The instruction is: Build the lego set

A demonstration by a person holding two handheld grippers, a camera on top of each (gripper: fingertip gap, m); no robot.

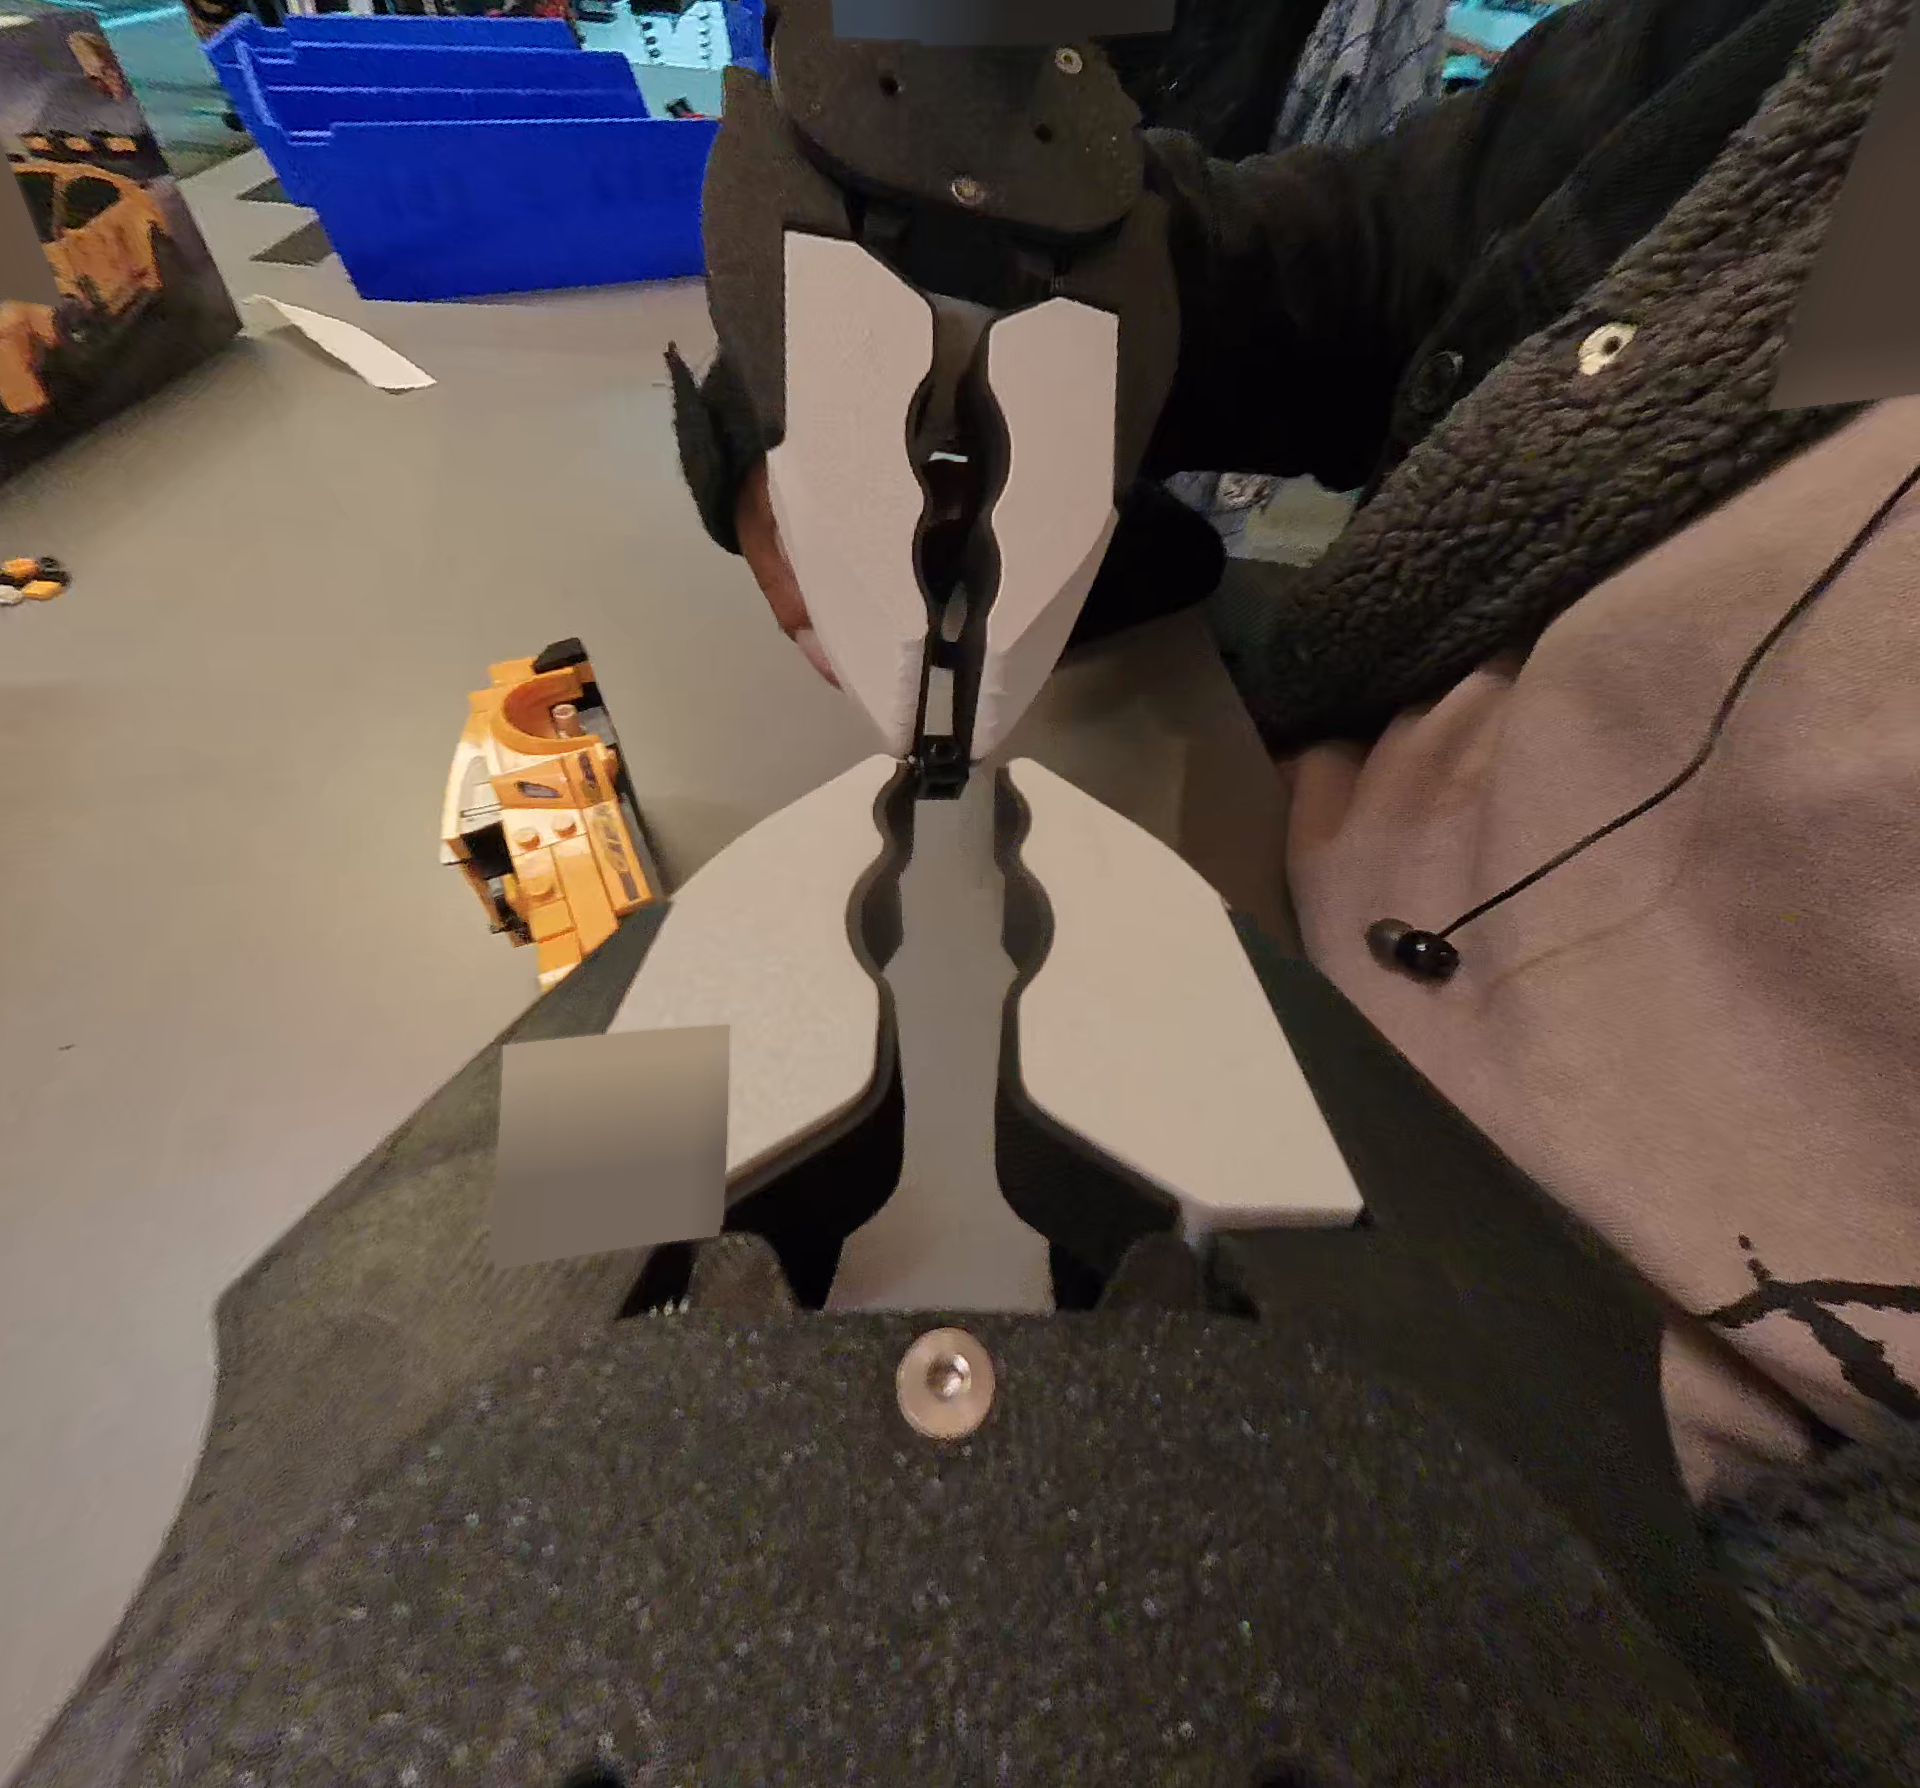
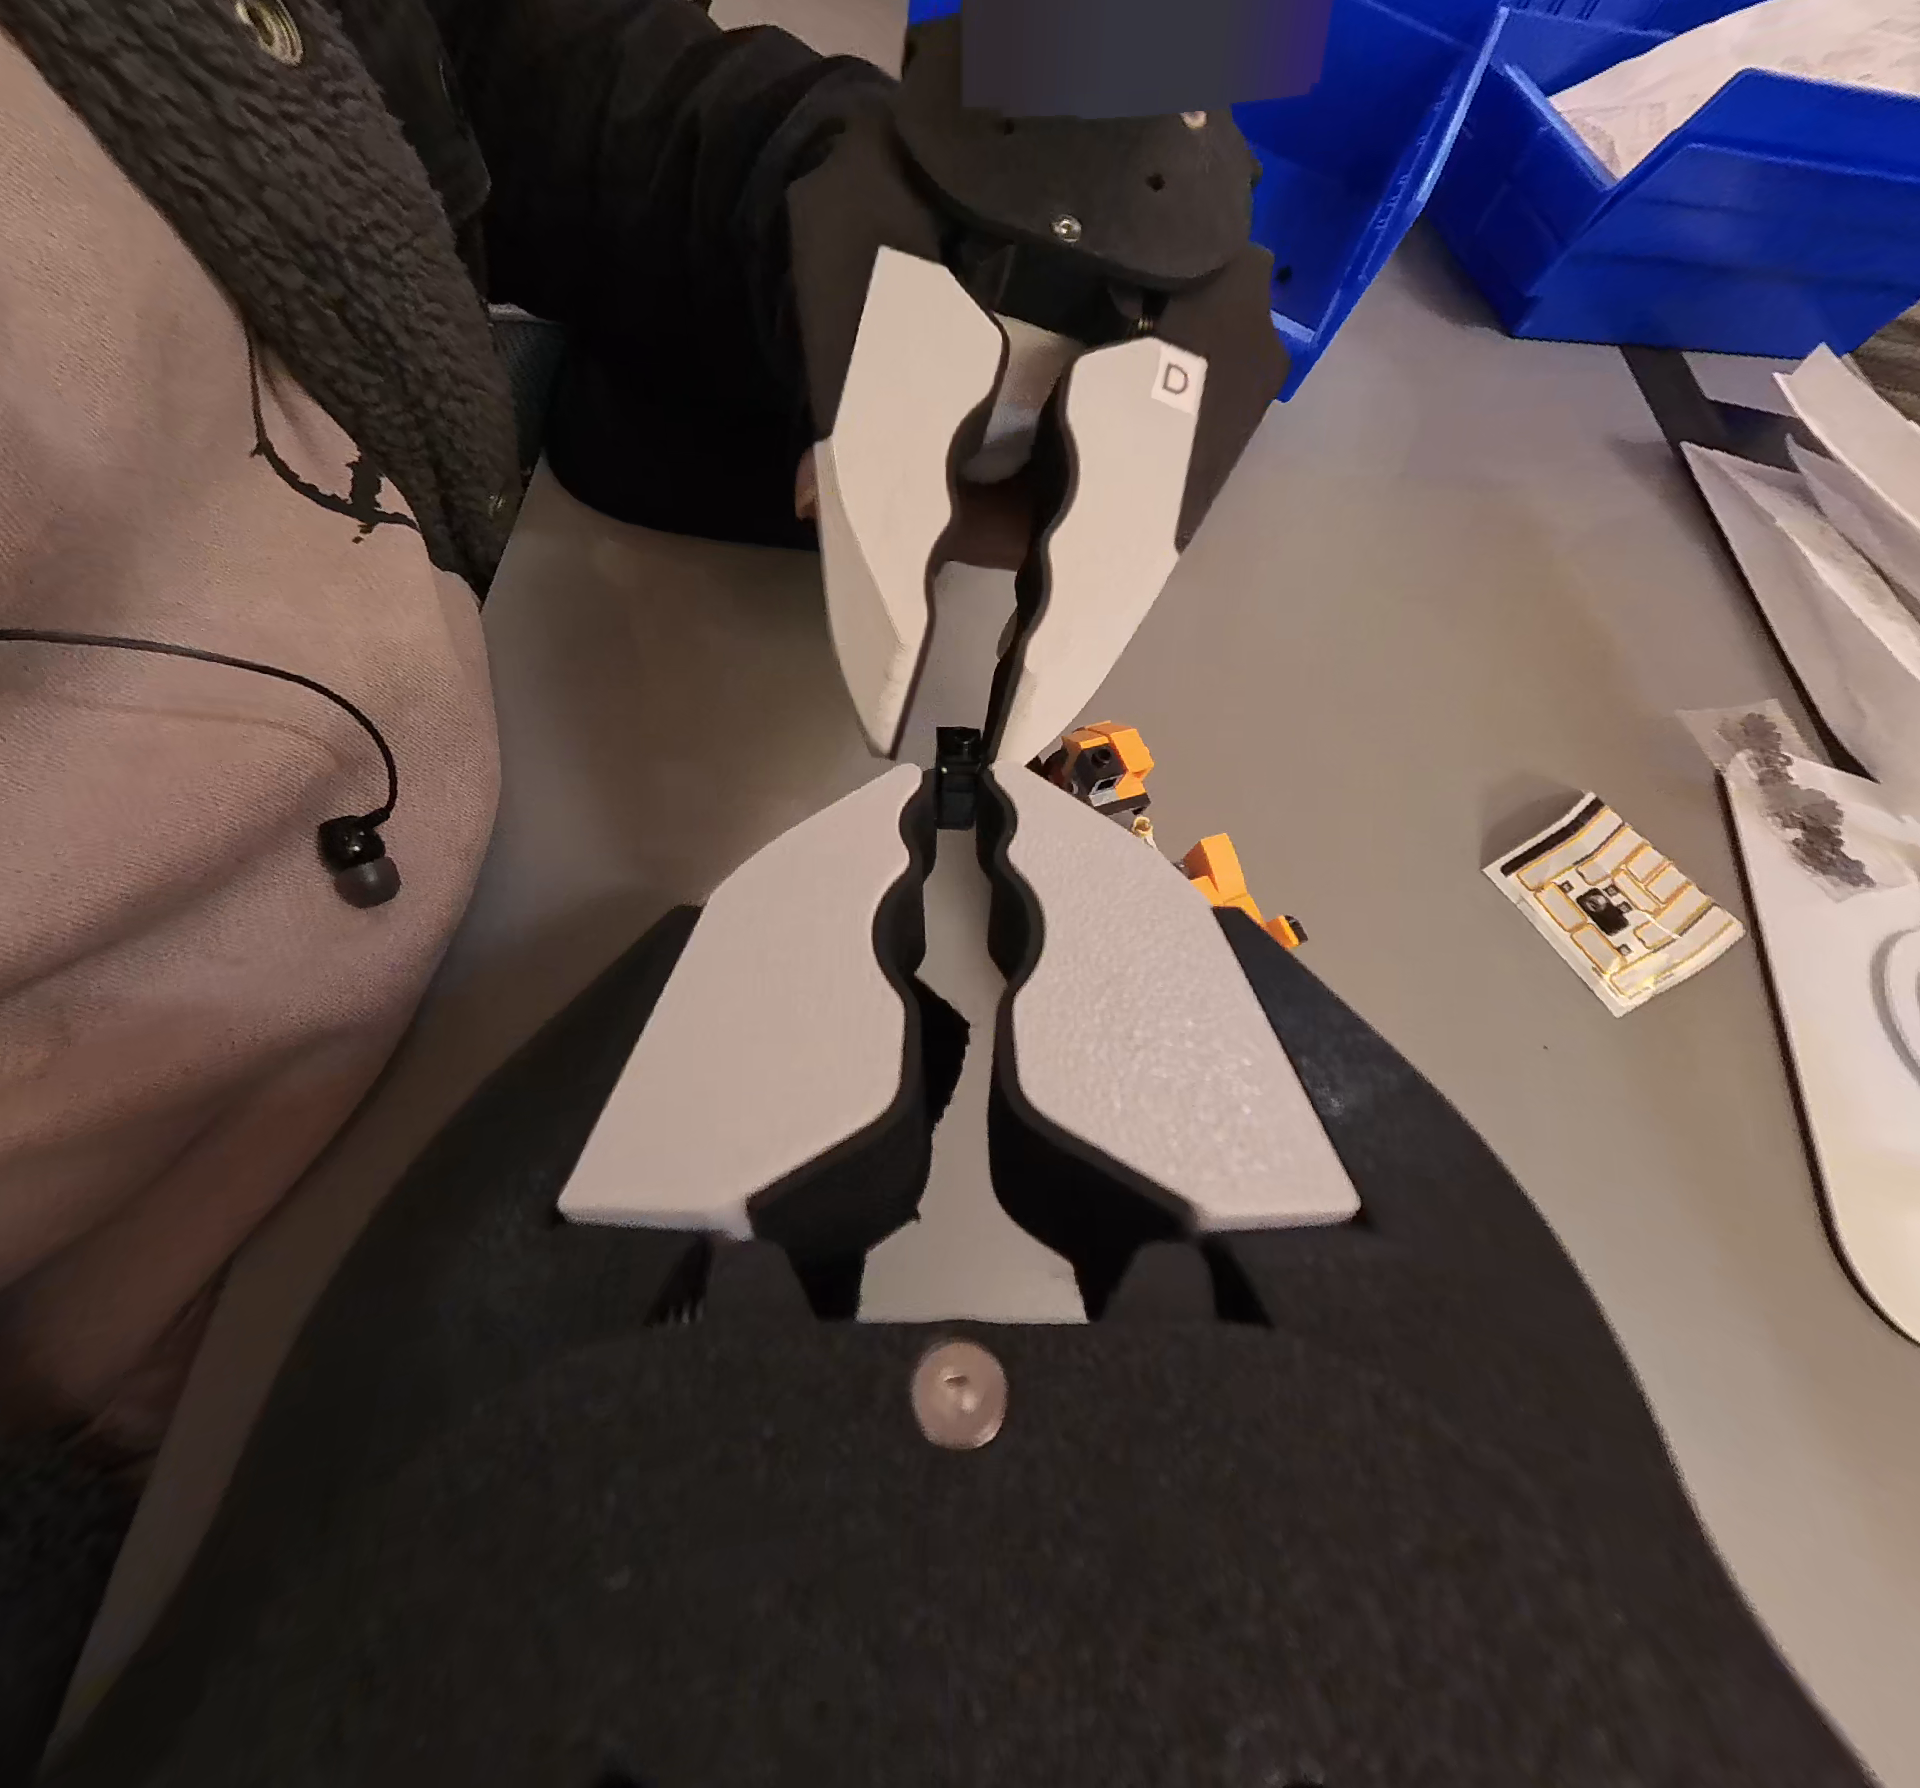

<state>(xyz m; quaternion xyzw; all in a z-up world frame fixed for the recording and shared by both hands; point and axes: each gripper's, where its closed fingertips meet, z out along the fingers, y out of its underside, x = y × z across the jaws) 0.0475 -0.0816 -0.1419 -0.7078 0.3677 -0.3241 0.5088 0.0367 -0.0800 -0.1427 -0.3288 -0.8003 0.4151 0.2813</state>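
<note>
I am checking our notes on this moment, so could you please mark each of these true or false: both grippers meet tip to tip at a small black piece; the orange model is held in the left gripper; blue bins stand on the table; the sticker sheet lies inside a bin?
1. Both grippers meet tip to tip at a small black piece. True: the left gripper and the right gripper face each other around it.
2. The orange model is held in the left gripper. False: it lies on the grey table, beside the grippers.
3. Blue bins stand on the table. True.
4. The sticker sheet lies inside a bin. False: it lies flat on the table.
</note>
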